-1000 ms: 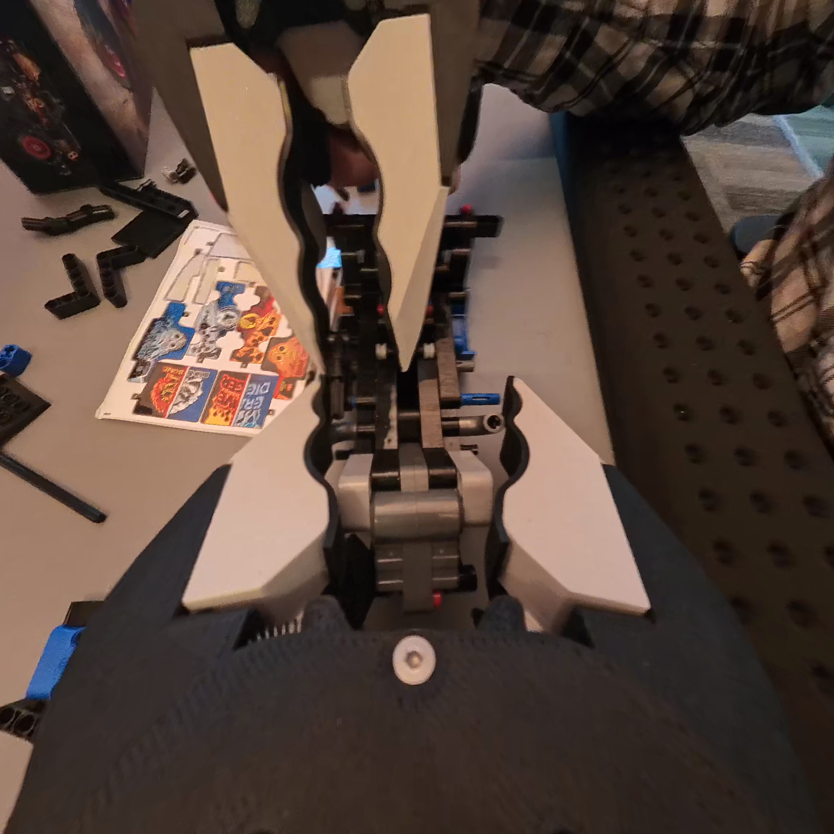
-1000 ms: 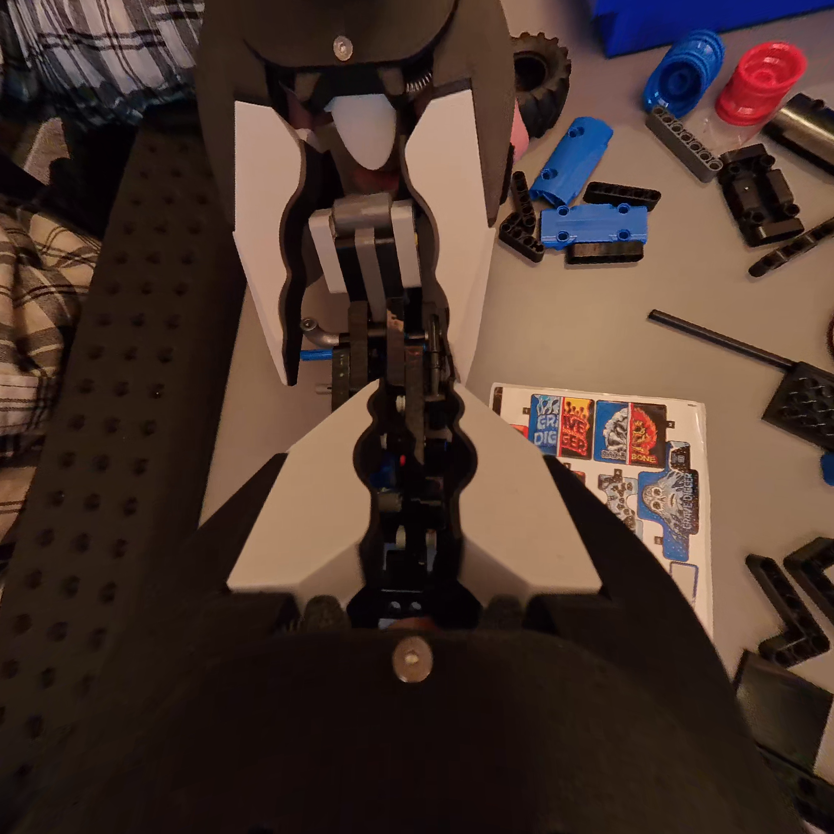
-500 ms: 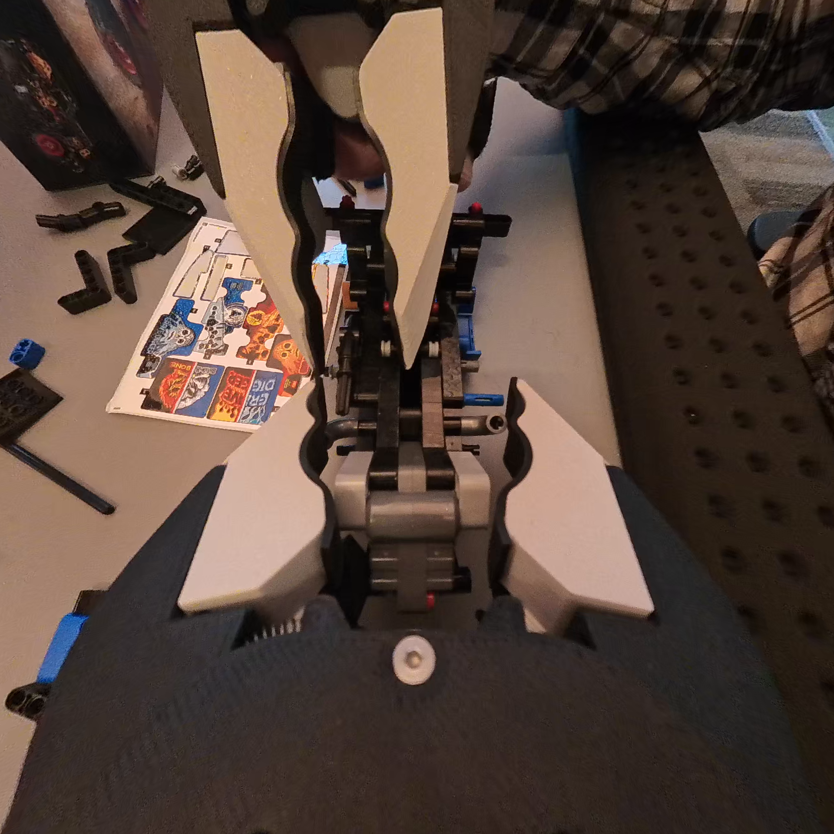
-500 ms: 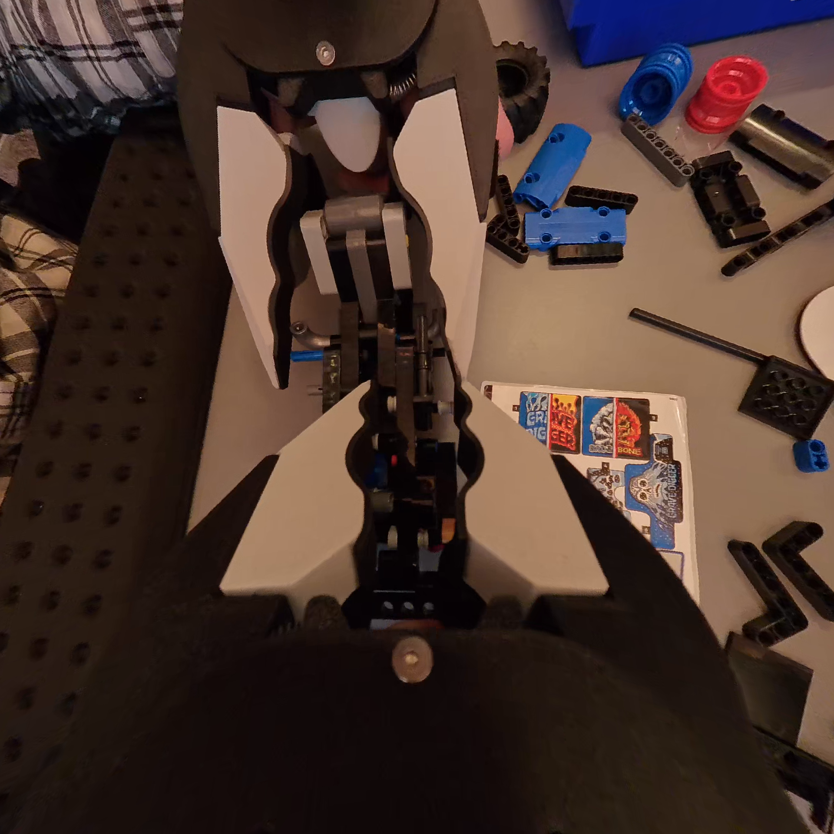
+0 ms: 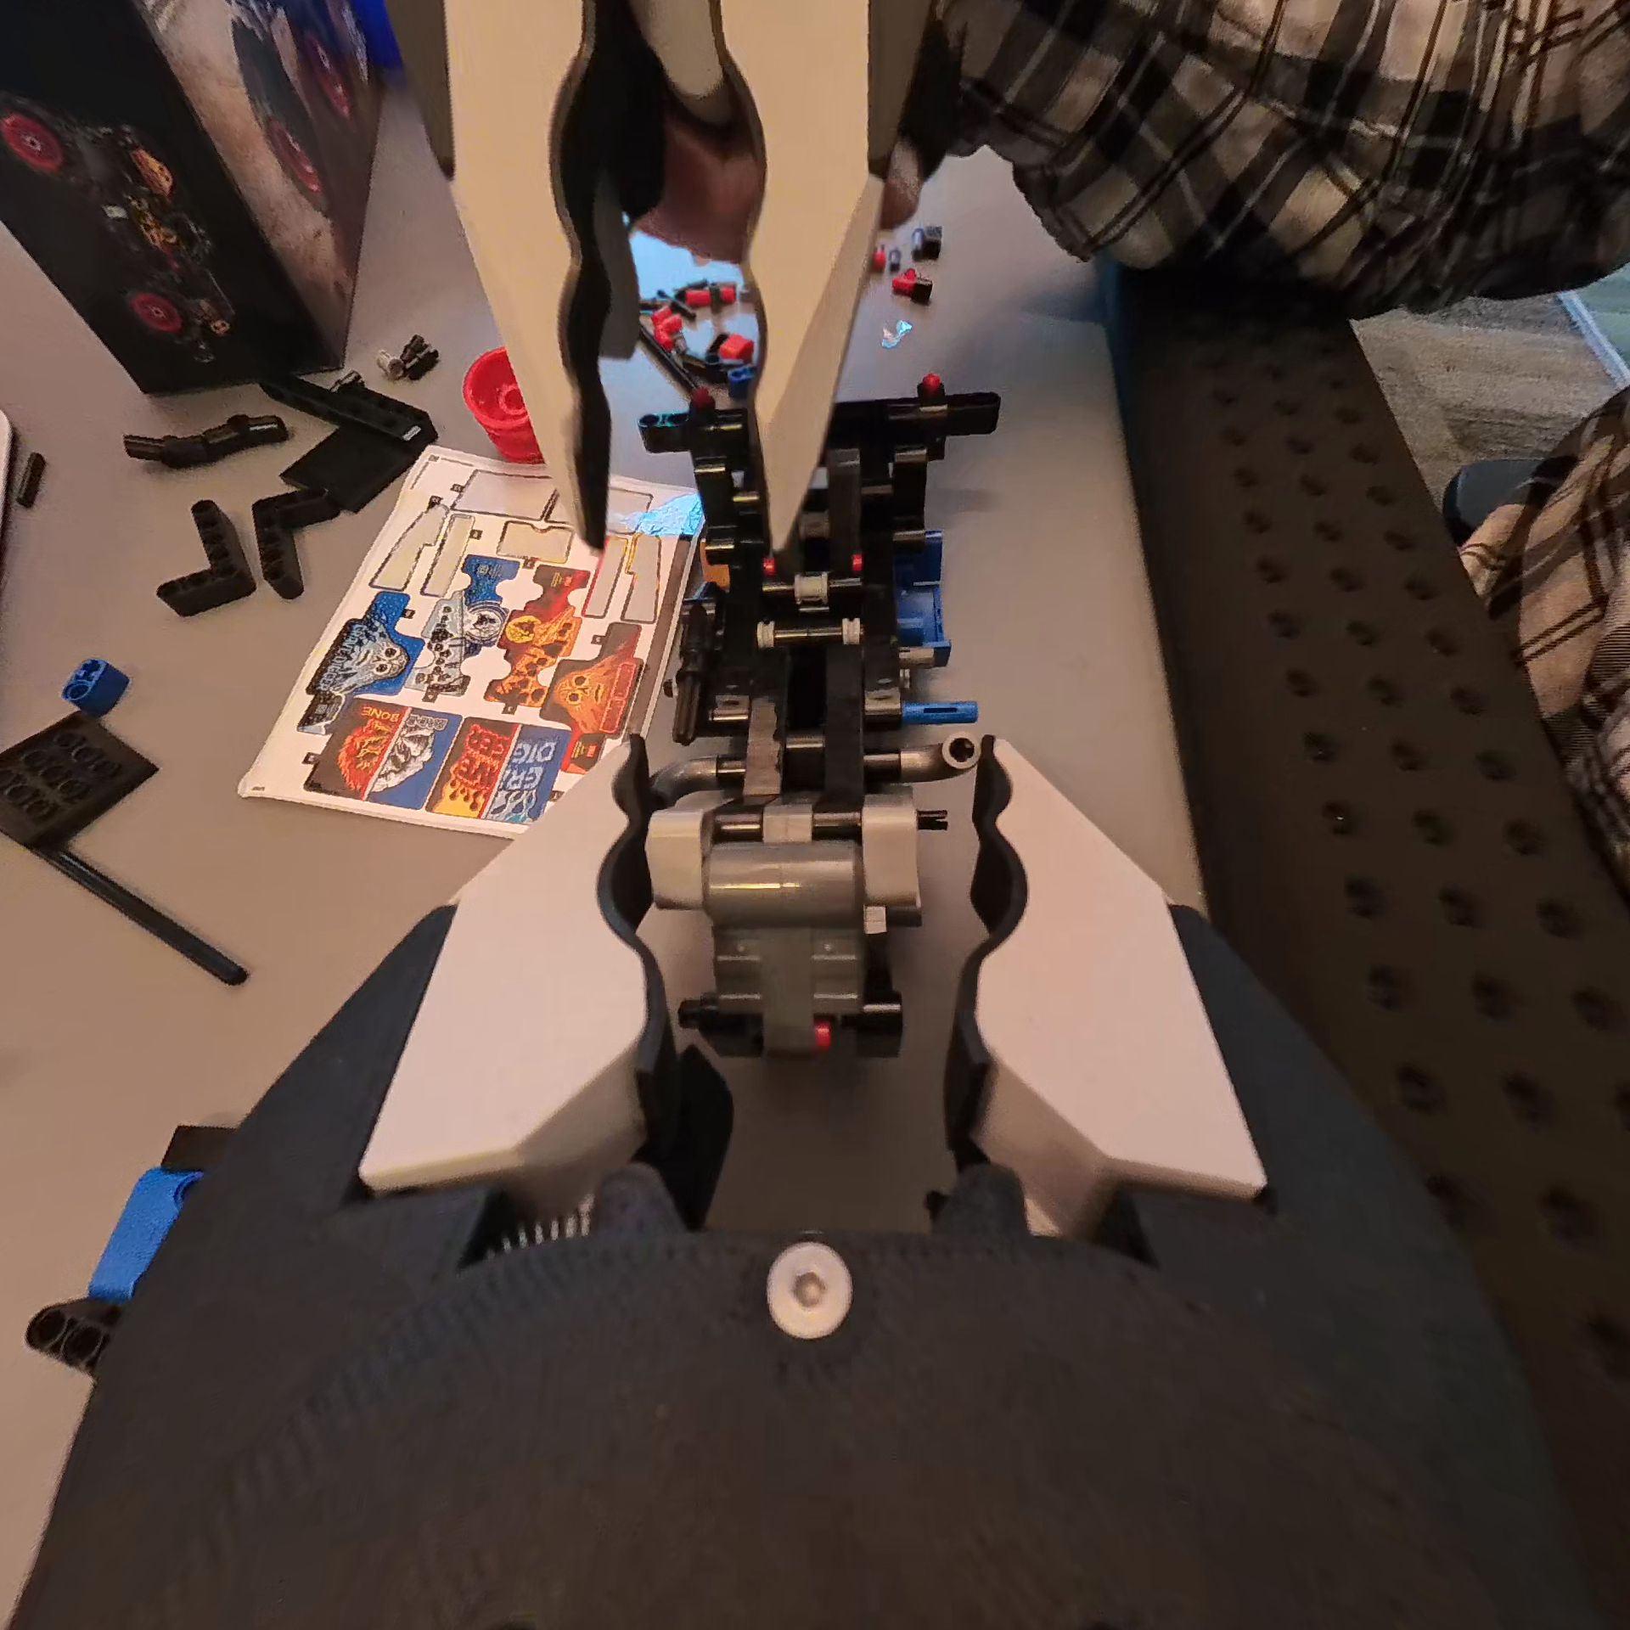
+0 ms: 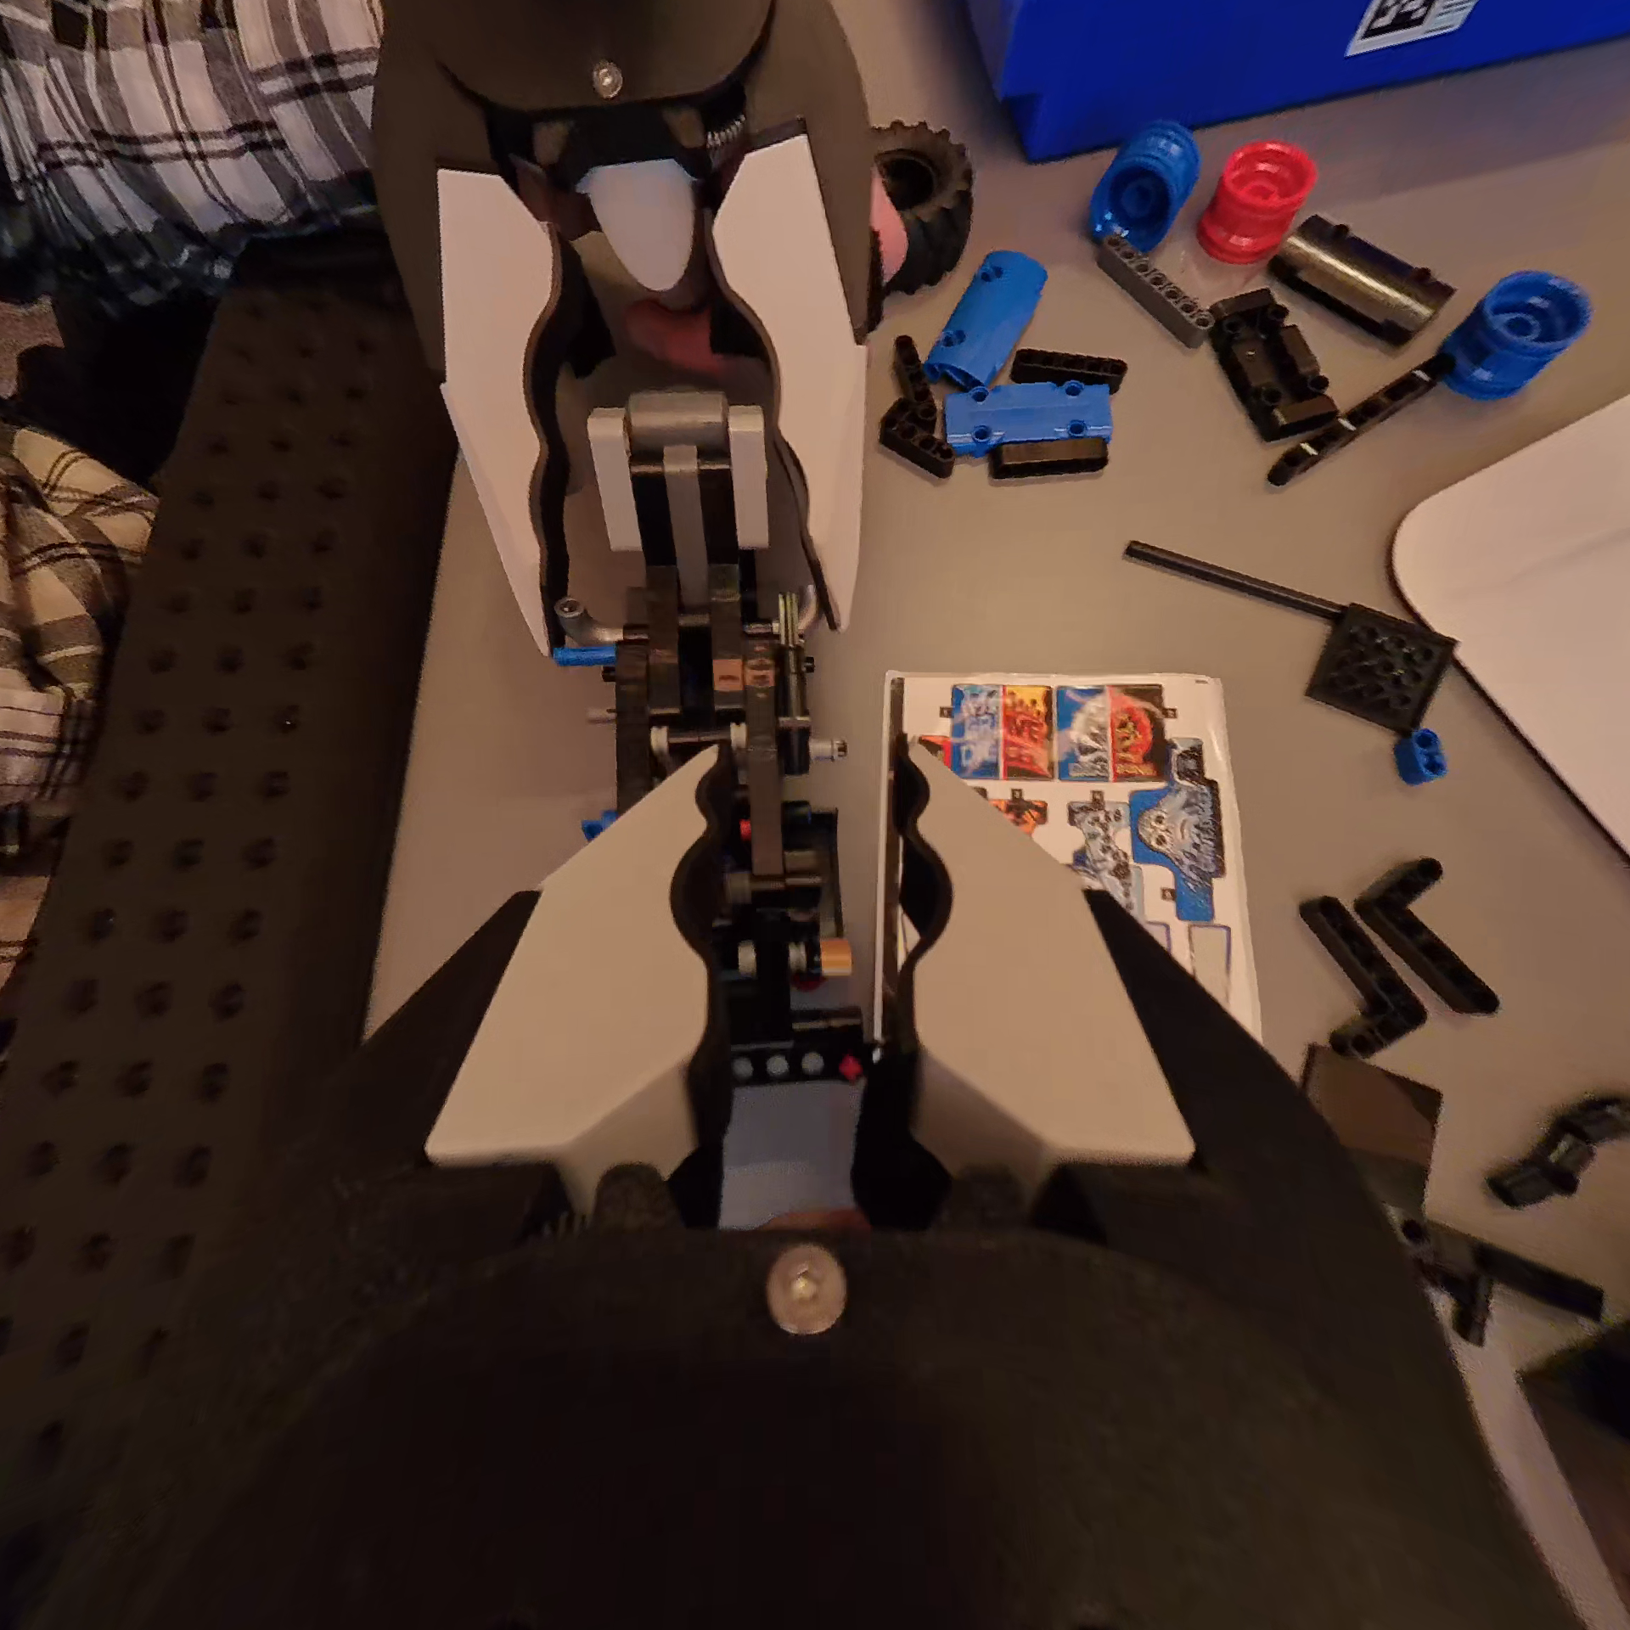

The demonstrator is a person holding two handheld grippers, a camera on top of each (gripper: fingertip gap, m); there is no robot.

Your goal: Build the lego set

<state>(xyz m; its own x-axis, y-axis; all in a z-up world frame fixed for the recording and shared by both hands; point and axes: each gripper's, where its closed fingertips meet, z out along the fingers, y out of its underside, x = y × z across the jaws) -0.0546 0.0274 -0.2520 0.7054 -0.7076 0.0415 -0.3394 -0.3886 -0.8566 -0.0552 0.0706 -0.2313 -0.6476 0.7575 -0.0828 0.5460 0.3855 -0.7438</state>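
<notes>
Colour-wise, the half-built model (image 5: 794, 670) is mostly black, with a grey block at one end and little red, blue and white pins dotted along it. The sticker sheet (image 5: 476, 670) is white, printed in blue, orange, red and silver flame-and-skull patches. The table (image 5: 176, 953) is plain grey. Loose wheel hubs are seen in blue (image 6: 1143, 183) and red (image 6: 1256, 201), next to blue curved panels (image 6: 986, 319). The sleeve (image 5: 1279, 132) is plaid: black, white and tan. Gripper fingers (image 5: 538, 997) are pale grey on black bodies.
</notes>
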